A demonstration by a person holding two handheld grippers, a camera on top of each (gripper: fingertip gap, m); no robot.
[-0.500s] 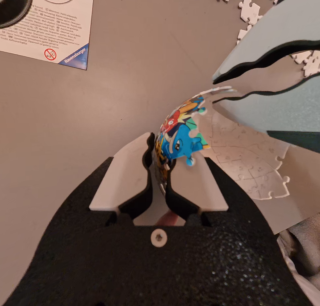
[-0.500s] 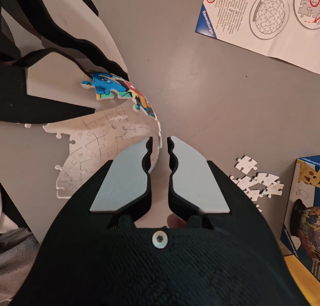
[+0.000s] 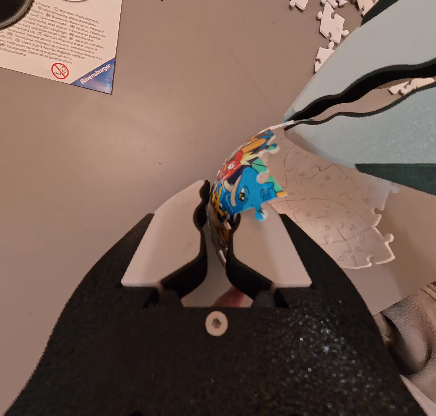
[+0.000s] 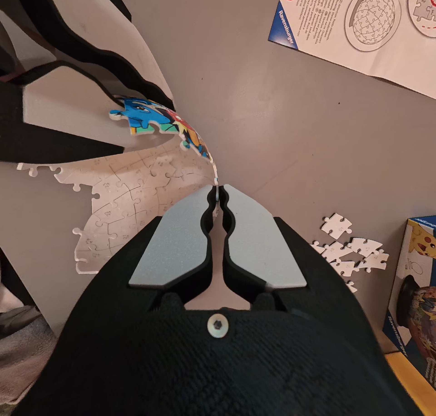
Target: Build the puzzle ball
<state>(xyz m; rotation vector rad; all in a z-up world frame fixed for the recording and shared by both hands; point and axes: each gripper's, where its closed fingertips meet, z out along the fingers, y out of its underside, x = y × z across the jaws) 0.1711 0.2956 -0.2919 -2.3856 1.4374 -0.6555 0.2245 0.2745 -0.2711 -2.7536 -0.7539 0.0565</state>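
Observation:
A partly built puzzle ball shell (image 3: 245,192), coloured outside and white inside, is held above the grey table. My left gripper (image 3: 220,206), with white fingers, is shut on one side of the shell's wall. My right gripper (image 4: 218,192), with light-blue fingers, is shut on the thin rim at the shell's other end. The white inner face (image 4: 122,204) shows the joined pieces. The right gripper also shows in the left wrist view (image 3: 286,122), and the left gripper in the right wrist view (image 4: 162,122).
Loose white puzzle pieces (image 4: 349,251) lie on the table (image 4: 283,145), also in the left wrist view (image 3: 330,25). A printed instruction sheet (image 3: 70,39) (image 4: 354,27) lies further off with a black ring (image 3: 14,4) on it. The puzzle box (image 4: 420,286) stands at the right. About 7 cm separates my left fingertips from my right.
My right gripper's fingers have closed from a small gap onto the shell's rim. The left gripper keeps its hold, and the shell has barely moved.

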